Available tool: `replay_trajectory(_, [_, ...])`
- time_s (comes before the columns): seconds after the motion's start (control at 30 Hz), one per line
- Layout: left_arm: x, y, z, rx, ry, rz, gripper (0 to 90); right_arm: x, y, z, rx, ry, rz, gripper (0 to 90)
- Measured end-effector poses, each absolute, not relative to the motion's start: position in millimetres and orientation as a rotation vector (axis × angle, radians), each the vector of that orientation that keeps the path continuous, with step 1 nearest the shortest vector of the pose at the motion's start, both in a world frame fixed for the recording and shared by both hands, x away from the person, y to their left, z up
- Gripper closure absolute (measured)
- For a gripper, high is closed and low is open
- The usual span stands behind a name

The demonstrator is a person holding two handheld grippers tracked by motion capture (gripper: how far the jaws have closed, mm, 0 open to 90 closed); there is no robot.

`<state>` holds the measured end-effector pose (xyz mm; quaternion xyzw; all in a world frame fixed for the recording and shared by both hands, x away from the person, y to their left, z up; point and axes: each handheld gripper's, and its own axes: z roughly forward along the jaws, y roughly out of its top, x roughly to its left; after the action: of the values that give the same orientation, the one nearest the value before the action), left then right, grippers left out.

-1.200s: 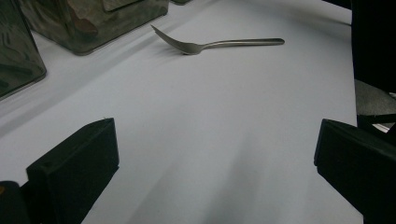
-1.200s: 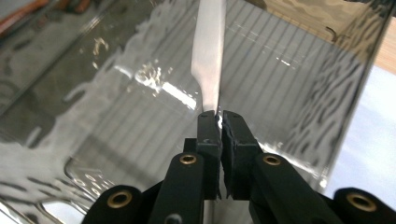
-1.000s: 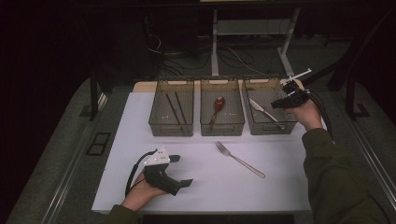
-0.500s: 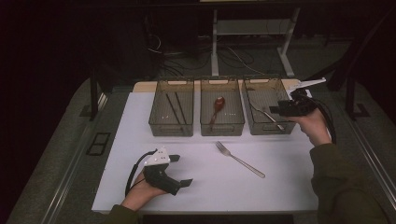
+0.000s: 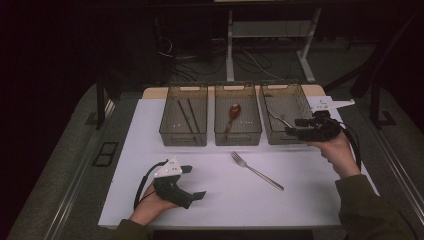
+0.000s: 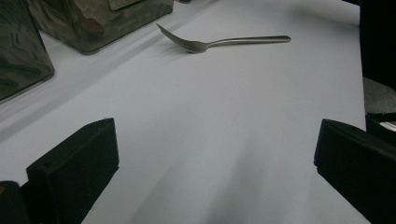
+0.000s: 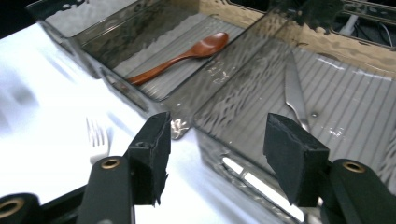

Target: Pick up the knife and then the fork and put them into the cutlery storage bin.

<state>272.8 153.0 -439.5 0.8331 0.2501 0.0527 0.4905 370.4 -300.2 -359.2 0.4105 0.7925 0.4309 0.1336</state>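
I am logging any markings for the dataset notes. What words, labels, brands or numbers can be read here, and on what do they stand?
None can be read: the three bins, the fork, the wooden spoon, the knife and both grippers, left gripper and right gripper, show no legible text.

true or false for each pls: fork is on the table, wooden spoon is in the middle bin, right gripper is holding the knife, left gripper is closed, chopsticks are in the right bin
1. The fork lies on the white table: true.
2. The wooden spoon lies in the middle bin: true.
3. The right gripper holds the knife: false; its jaws are open and empty, and the knife lies in the right bin.
4. The left gripper is closed: false; its jaws stand wide apart.
5. The chopsticks are in the right bin: false; they lie in the left bin.
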Motion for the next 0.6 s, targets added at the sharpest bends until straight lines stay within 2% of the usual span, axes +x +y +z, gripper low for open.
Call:
replay_trajectory(0.37, [271, 153, -439, 2.040, 0.612, 0.159, 0.0, 348, -280, -368, 1.115, 2.386, 1.222, 44.1])
replay_trajectory(0.6, [271, 153, -437, 2.042, 0.604, 0.165, 0.0, 342, -263, -377, 1.063, 2.485, 1.134, 52.3])
